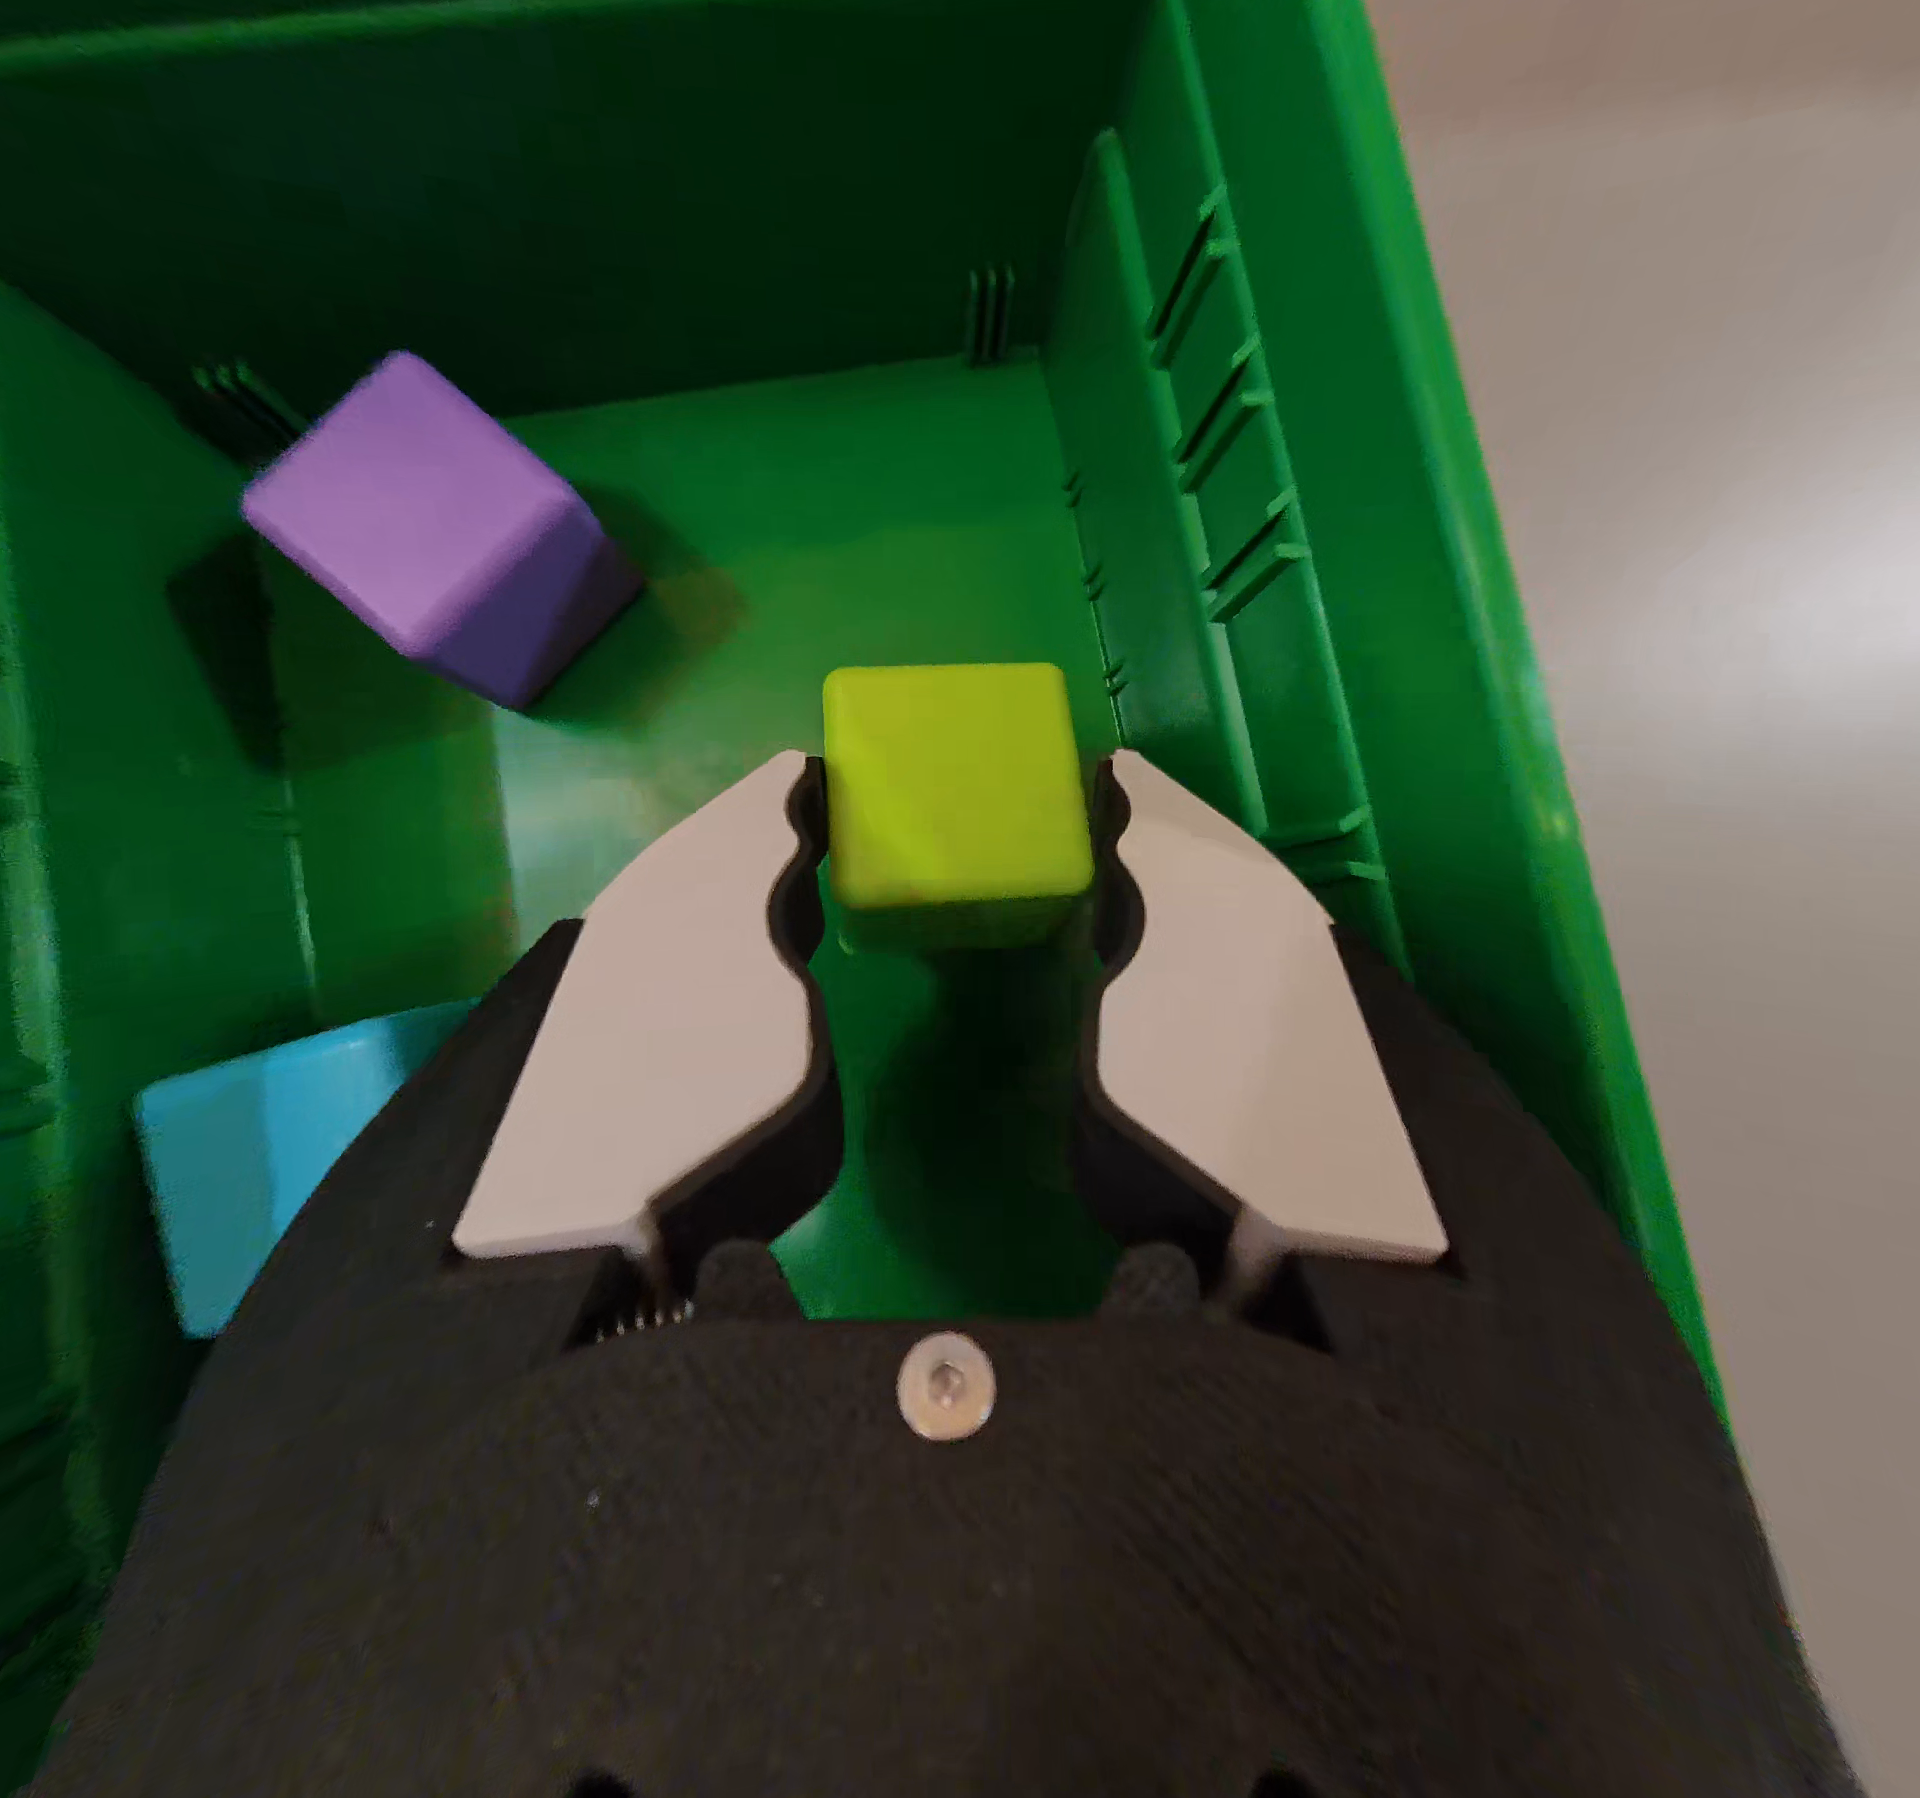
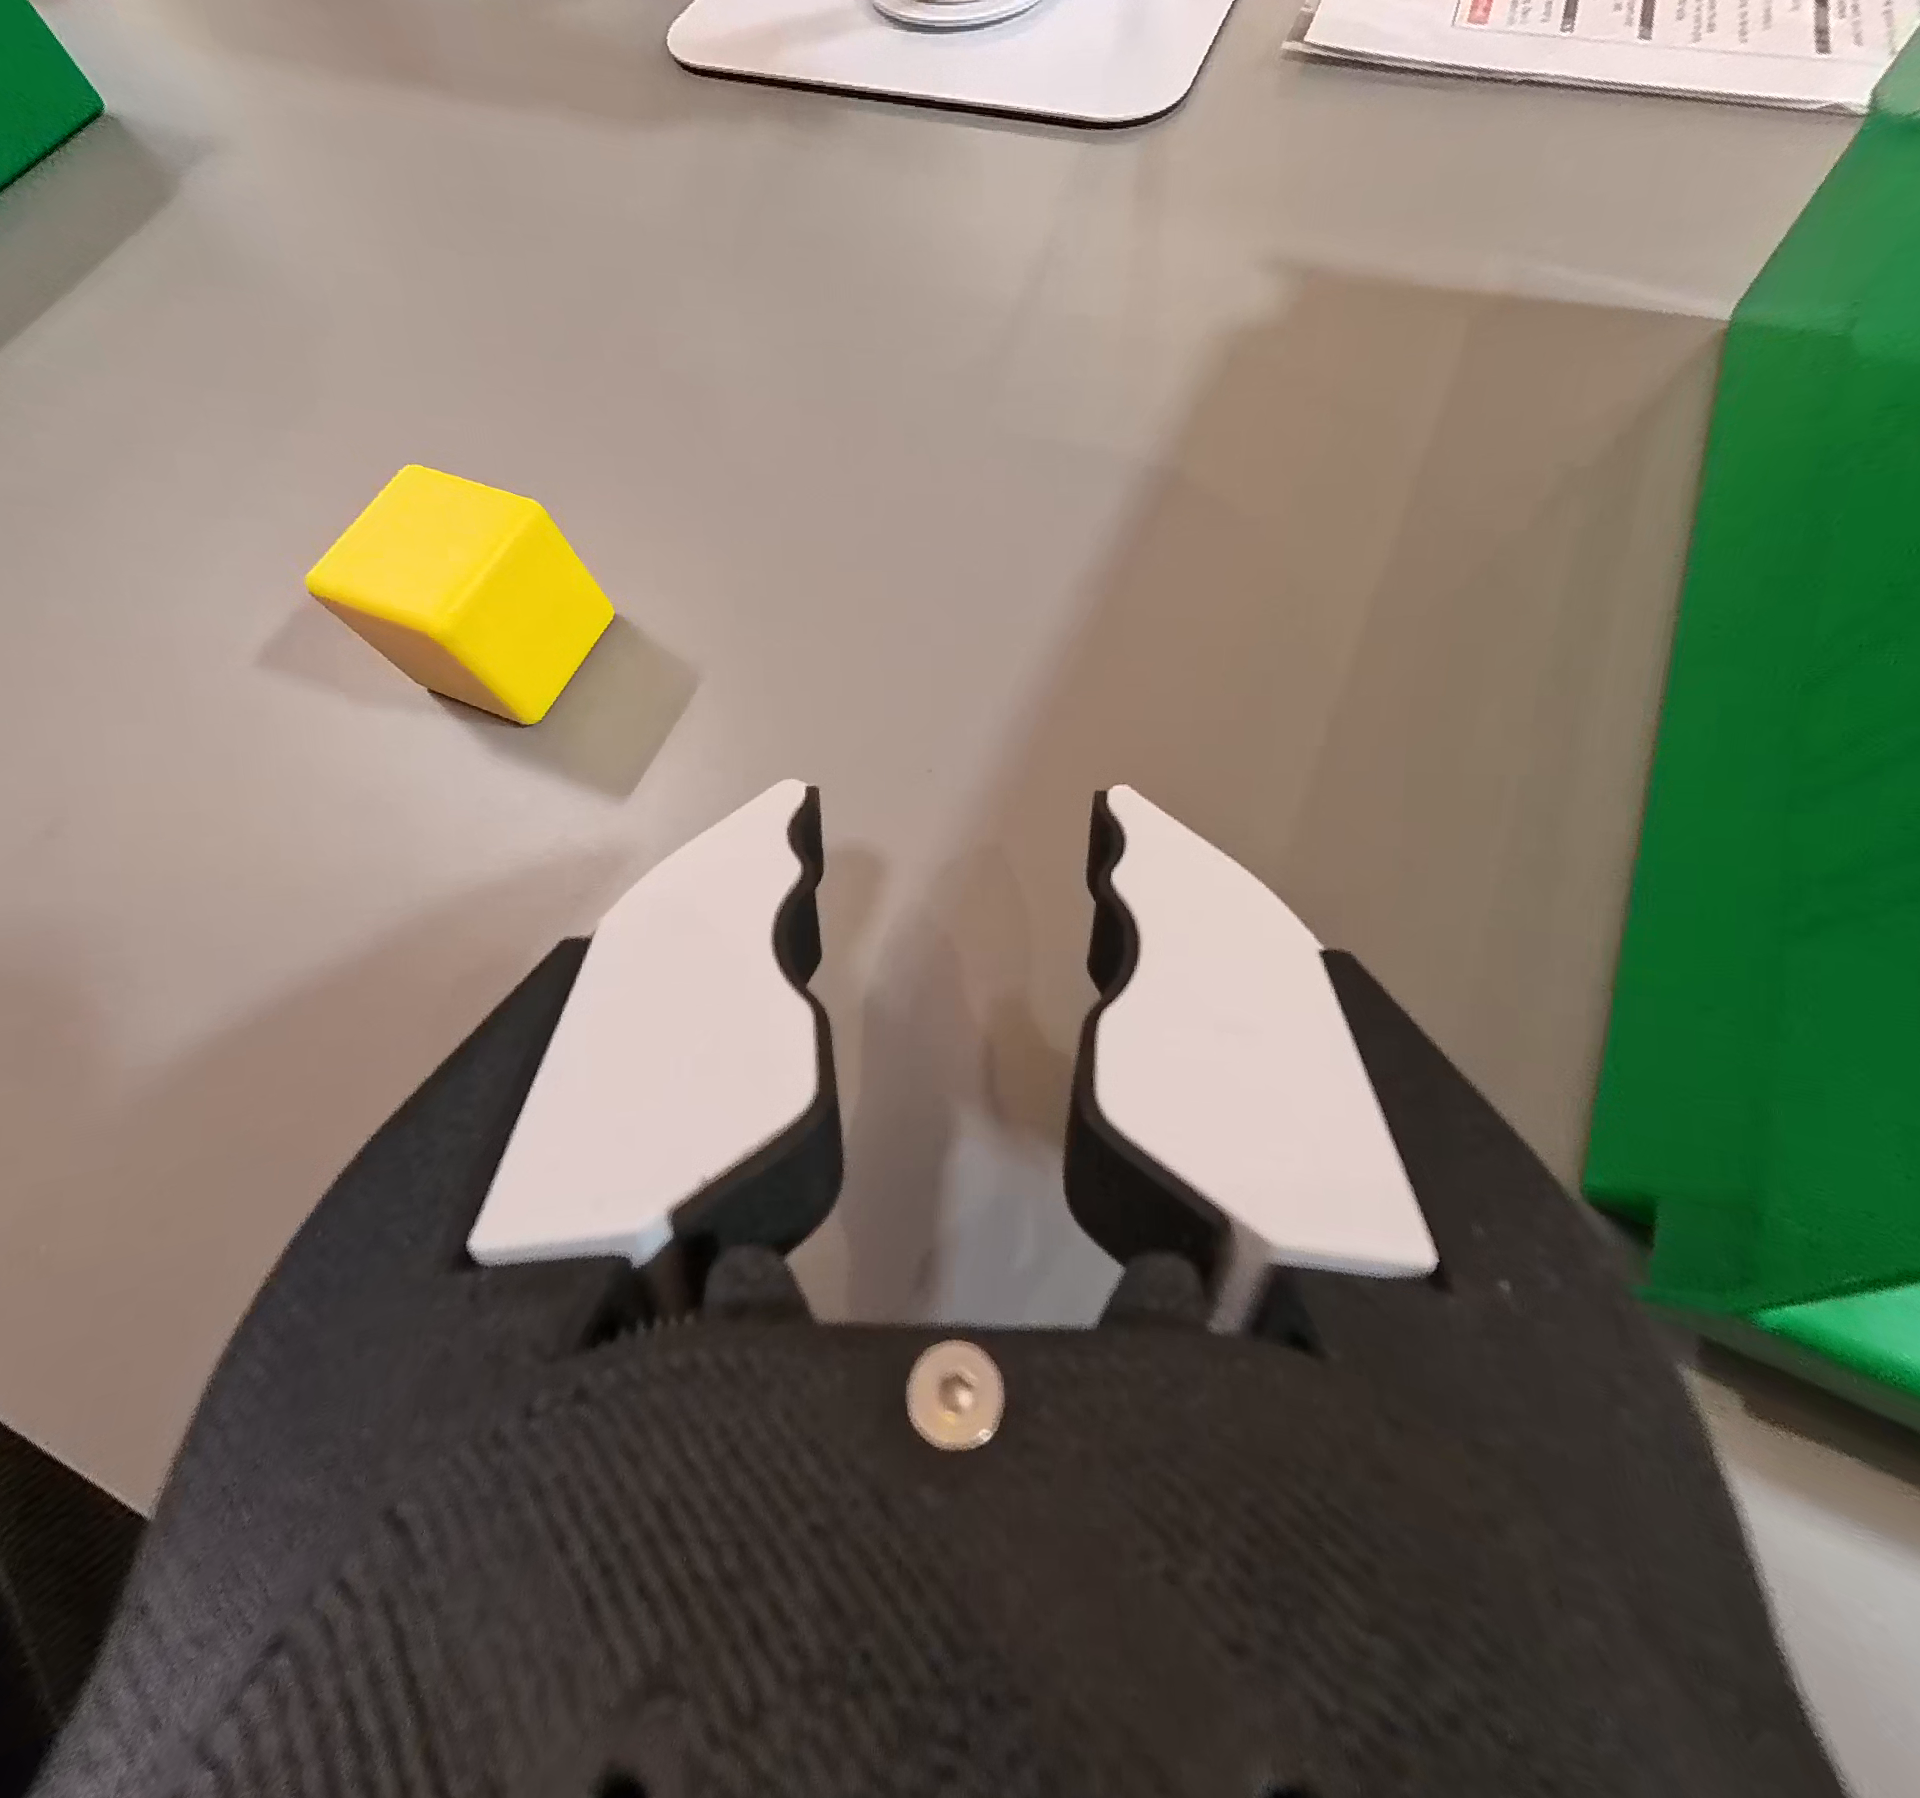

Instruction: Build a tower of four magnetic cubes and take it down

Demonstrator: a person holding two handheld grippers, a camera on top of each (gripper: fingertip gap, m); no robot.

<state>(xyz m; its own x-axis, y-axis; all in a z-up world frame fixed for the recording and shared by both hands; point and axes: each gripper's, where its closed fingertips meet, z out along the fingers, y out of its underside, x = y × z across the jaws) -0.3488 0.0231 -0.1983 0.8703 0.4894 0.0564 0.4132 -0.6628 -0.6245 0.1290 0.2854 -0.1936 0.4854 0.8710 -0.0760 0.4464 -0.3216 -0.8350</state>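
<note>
Grey bench point(image 2: 935, 398) carries a green bin point(image 1: 623, 190). My left gripper point(image 1: 956, 813), inside the bin, has its jaws clamped on a lime cube point(image 1: 956, 803); a purple cube point(image 1: 436, 522) sits at 10 o'clock. Risk: the shallow tip hold may slip. My right gripper point(image 2: 956, 834) hangs with jaws apart, a yellow cube point(image 2: 462, 590) at 10 o'clock.

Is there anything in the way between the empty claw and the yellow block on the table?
Nothing visible. The right claw is open and holds nothing, and the yellow block lies ahead and to its left on the bare grey table. The green bin stands off to the other side.
</note>
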